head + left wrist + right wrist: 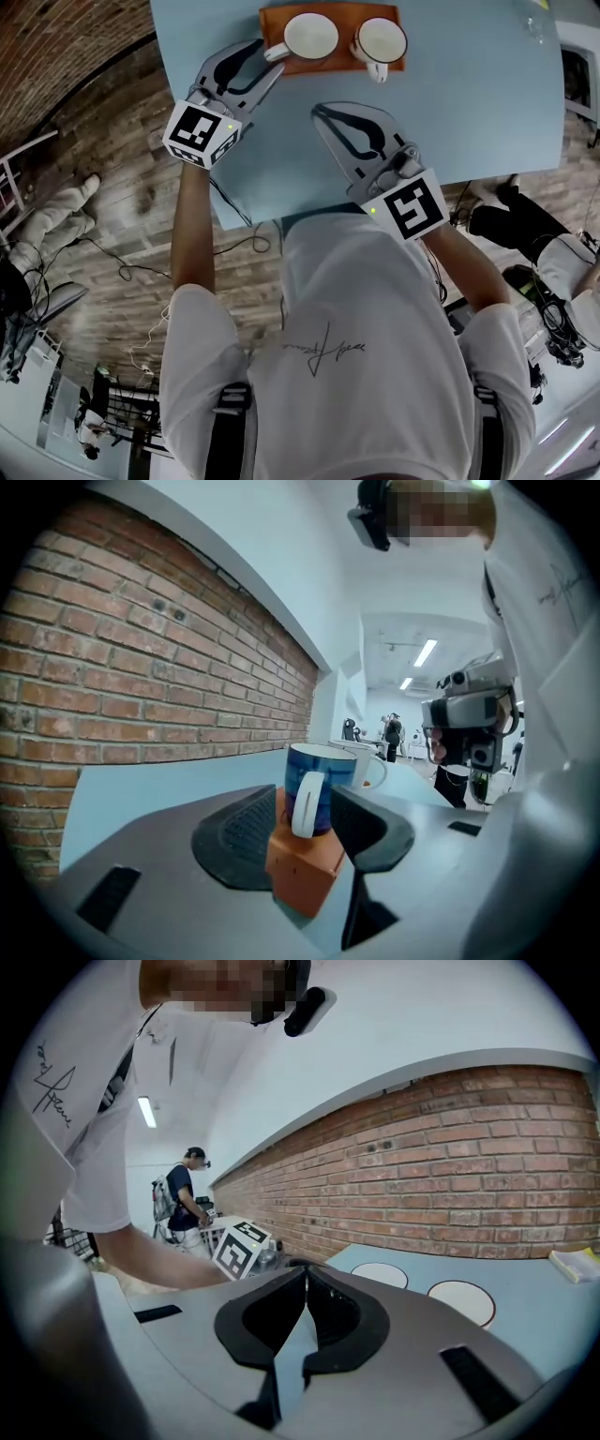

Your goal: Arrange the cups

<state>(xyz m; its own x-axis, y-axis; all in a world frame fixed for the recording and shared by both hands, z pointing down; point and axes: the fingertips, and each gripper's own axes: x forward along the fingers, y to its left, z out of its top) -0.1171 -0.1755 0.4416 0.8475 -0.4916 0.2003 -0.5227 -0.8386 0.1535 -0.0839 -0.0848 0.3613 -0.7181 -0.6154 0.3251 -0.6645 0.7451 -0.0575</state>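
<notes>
Blue cup (333, 766) upright, handle facing left tongs (305, 803).

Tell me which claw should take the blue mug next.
Left. The left claw is open around the handle of the blue mug on the orange tray; the right claw is shut, short of the tray.

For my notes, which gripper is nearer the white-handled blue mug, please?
Left gripper: open jaws flank the blue mug at its handle. The right gripper, shut, sits short of the orange tray.

Left forearm (192, 225) and right forearm (469, 267) reach forward. The left gripper (267, 64) has its fingers spread wide; the right gripper (321, 112) has its fingers pressed together.
</notes>
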